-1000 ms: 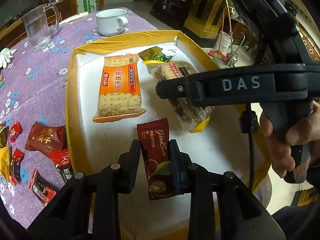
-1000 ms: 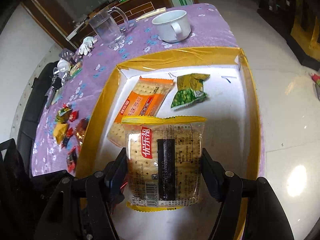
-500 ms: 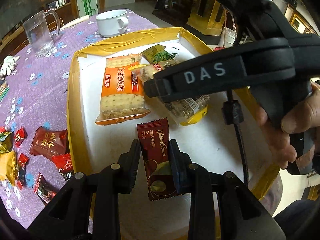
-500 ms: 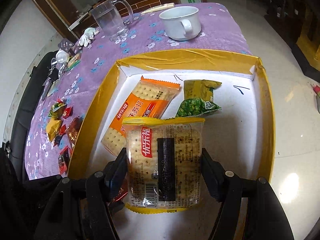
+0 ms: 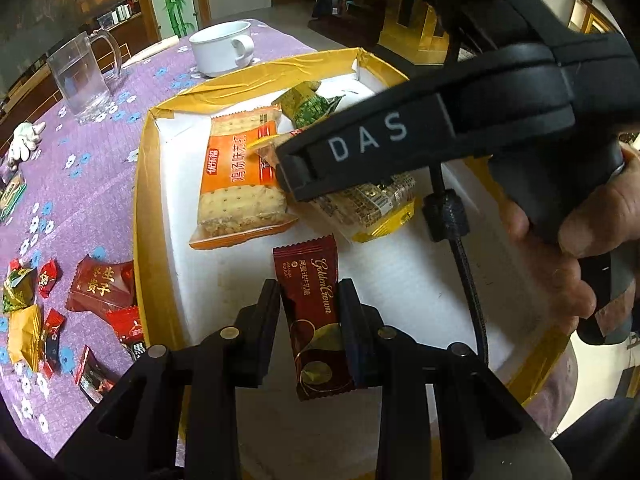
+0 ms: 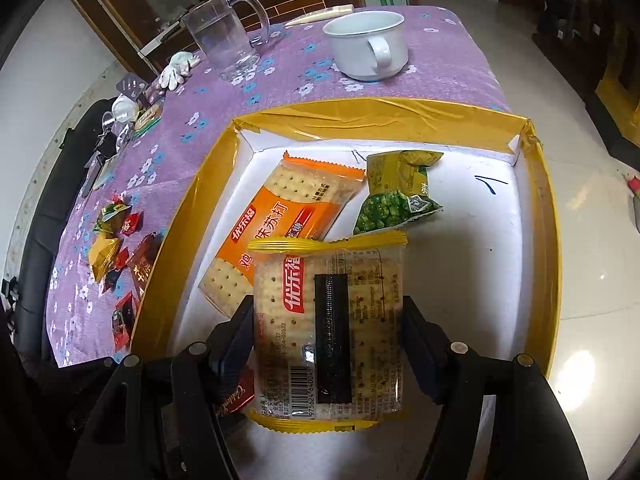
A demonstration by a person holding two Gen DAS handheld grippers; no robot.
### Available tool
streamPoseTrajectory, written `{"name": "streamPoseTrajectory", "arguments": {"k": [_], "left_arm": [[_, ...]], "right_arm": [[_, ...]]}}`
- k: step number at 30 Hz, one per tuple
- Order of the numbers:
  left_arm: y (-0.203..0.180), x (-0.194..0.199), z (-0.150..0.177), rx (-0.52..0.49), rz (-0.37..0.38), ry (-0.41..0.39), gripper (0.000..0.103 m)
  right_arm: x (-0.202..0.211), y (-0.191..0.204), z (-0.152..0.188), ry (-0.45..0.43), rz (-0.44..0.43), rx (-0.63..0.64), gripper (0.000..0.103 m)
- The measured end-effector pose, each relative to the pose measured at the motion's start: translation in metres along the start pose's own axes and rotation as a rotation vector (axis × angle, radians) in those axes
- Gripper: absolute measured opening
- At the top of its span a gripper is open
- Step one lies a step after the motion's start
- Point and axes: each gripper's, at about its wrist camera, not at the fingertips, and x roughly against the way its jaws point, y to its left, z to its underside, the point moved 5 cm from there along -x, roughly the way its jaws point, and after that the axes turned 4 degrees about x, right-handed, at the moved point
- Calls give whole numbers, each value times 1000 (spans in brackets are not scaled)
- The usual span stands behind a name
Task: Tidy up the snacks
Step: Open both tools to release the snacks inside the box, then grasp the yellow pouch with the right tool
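The left gripper (image 5: 309, 312) pinched a dark red candy bar (image 5: 314, 320) between its fingers (image 5: 264, 320), held upright over the near part of the yellow-rimmed tray (image 5: 140, 216), exactly as it had a second before. The right gripper (image 6: 328, 344) clamped a clear cracker pack with yellow ends (image 6: 328, 332) by its two sides, a grip likewise unchanged.

What differed was the right gripper's place in the left wrist view: its black body had slid across the tray toward the tray's left edge, so it now covered more of the cracker pack and reached the right end of the orange cracker pack (image 5: 240, 180) lying on the tray's white floor. In the right wrist view the held pack had drawn near the orange pack (image 6: 280, 224) and overlapped its near corner, with the green pea bag (image 6: 396, 196) beyond it toward the far edge.

Loose candies (image 5: 100, 288) lay on the purple worktop (image 5: 80, 184) beside the tray's left edge. A white cup (image 6: 366, 46) and a glass jug (image 6: 224, 36) stood past the far edge.
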Motion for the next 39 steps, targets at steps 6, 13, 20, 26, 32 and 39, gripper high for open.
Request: {"name": "streamPoseTrajectory", "arguments": {"k": [6, 13, 20, 26, 32, 39], "left_arm": [[-9, 2, 0, -4, -41, -1, 27], [-9, 20, -2, 20, -51, -3, 45], [0, 42, -9, 72, 14, -35, 47], [17, 64, -12, 55, 96, -71, 47], [69, 87, 2, 110, 125, -104, 47], [162, 122, 50, 183, 43, -139, 47]], "right_arm": [[1, 0, -1, 1, -10, 32, 72], [26, 4, -4, -47, -34, 73, 72], [64, 8, -10, -148, -55, 62, 71], [99, 20, 1, -251, -58, -3, 71], [118, 48, 5, -288, -95, -72, 72], [95, 129, 4, -260, -203, -24, 63]]}}
